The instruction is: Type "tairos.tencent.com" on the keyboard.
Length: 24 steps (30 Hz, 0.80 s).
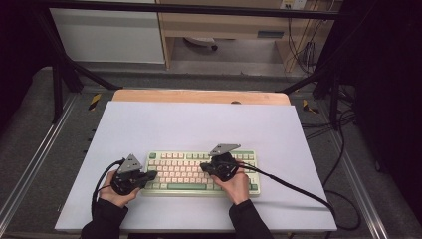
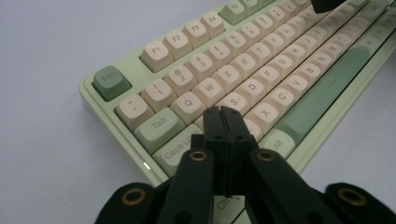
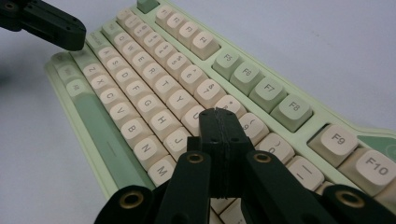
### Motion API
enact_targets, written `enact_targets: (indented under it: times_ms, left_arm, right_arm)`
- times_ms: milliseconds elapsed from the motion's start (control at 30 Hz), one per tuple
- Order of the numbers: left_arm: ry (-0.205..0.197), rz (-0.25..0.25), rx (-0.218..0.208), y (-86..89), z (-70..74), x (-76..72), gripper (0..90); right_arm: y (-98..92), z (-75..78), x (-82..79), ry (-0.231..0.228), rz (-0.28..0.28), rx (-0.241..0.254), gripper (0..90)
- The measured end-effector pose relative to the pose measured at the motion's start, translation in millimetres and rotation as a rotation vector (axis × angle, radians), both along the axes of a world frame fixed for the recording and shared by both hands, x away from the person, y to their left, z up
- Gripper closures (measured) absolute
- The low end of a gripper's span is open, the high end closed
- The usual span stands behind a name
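Both tongs (image 2: 223, 110) (image 3: 217, 112) closed (nothing held) over keyboard (image 1: 174, 186)

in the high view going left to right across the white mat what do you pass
Left gripper at the keyboard's left end → keyboard → right gripper over its right half → black cable trailing off toward the mat's right edge.
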<state>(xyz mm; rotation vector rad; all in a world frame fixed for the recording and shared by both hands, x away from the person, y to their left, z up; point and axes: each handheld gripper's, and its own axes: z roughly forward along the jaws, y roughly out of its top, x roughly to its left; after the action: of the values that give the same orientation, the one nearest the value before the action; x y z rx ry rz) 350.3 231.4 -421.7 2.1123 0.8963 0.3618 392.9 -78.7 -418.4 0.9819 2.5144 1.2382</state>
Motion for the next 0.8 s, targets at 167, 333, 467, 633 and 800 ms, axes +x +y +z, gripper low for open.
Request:
enact_targets:
  times_ms: [167, 333, 467, 633, 800]
  left_arm:
    - [-0.002, 0.001, -0.005, 0.1, 1.0, -0.6, 89.9]
    - [-0.005, 0.001, -0.007, -0.6, 2.0, -1.3, 89.9]
    - [-0.006, 0.001, -0.005, -1.4, 2.5, -1.5, 89.8]
    - [-0.01, 0.005, -0.006, -3.2, 3.8, -1.9, 89.8]
    - [-0.014, 0.004, -0.003, -6.8, 5.6, -2.2, 89.8]
  right_arm:
    - [-4.5, 6.9, -4.2, 0.003, 0.009, -0.004, 90.0]
    - [-10.2, 12.2, -9.5, 0.002, 0.021, -0.009, 90.0]
    - [-18.7, 12.7, -11.6, 0.009, 0.014, -0.014, 90.0]
    - [-29.9, 12.1, -14.9, 0.012, 0.004, -0.008, 90.0]
    - [-39.4, 11.3, -17.8, 0.019, 0.0, -0.003, 90.0]
